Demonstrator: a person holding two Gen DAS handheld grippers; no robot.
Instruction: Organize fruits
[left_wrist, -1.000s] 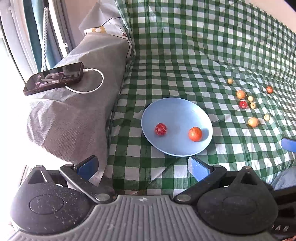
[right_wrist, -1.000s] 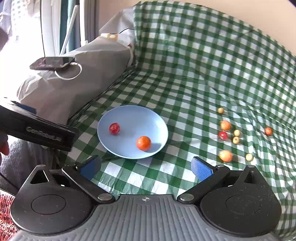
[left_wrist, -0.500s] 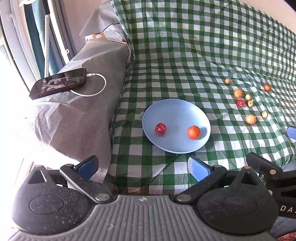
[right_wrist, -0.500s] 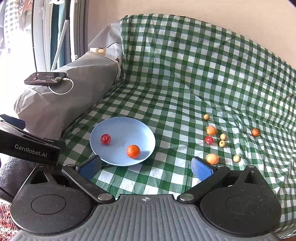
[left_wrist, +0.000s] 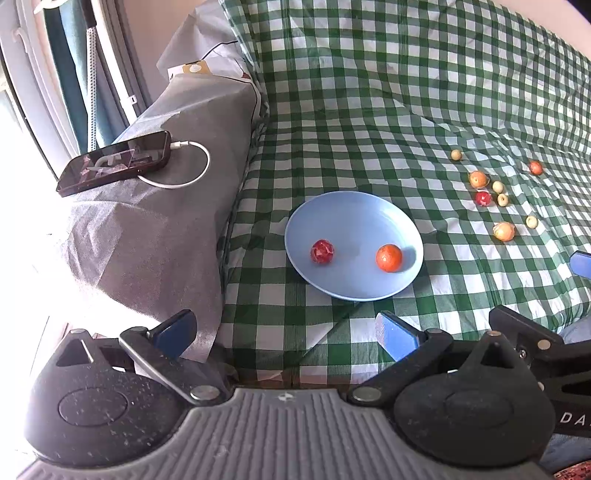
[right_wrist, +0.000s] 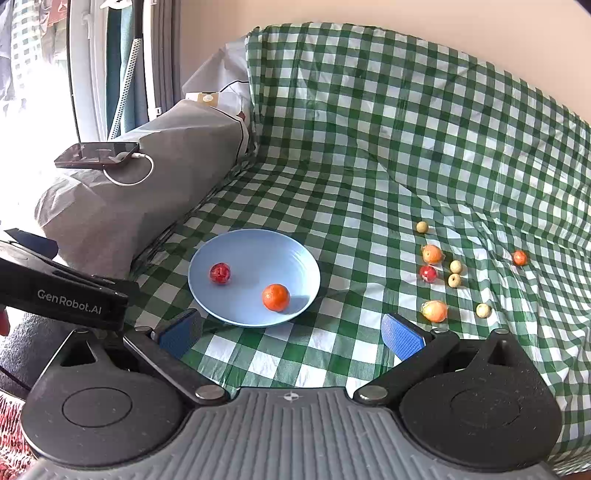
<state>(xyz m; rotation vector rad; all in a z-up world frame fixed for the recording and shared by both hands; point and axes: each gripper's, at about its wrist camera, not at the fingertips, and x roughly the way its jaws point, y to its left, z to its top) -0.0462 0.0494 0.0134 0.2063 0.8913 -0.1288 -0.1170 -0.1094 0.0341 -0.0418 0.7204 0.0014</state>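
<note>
Both grippers have pulled back and up since a second ago, so the plate and fruits sit farther ahead and the right gripper's body now shows at the left view's right edge. Blue plate (right_wrist: 255, 243) lies just ahead of the right gripper (right_wrist: 291, 334), slightly to its left, on the green checked cloth (right_wrist: 369, 166). On the plate: a red fruit (right_wrist: 220, 273) on the left part, an orange fruit (right_wrist: 276, 297) on the near right part, apart from each other. Loose fruits lie on the cloth ahead-right of the right gripper, well apart from the plate: an orange-yellow one (right_wrist: 434, 311) nearest, a red one (right_wrist: 428, 273), an orange one (right_wrist: 432, 254), four small pale ones (right_wrist: 455, 280), and a lone reddish one (right_wrist: 520, 257) farthest right. Right gripper is spread wide, nothing between its fingers. Left gripper (left_wrist: 284, 332) also wide and empty, plate straight ahead of it. Far left of both: a grey covered bundle (left_wrist: 147, 229) with a phone (left_wrist: 114, 166) on top, white cable (left_wrist: 192, 162) plugged in.
</note>
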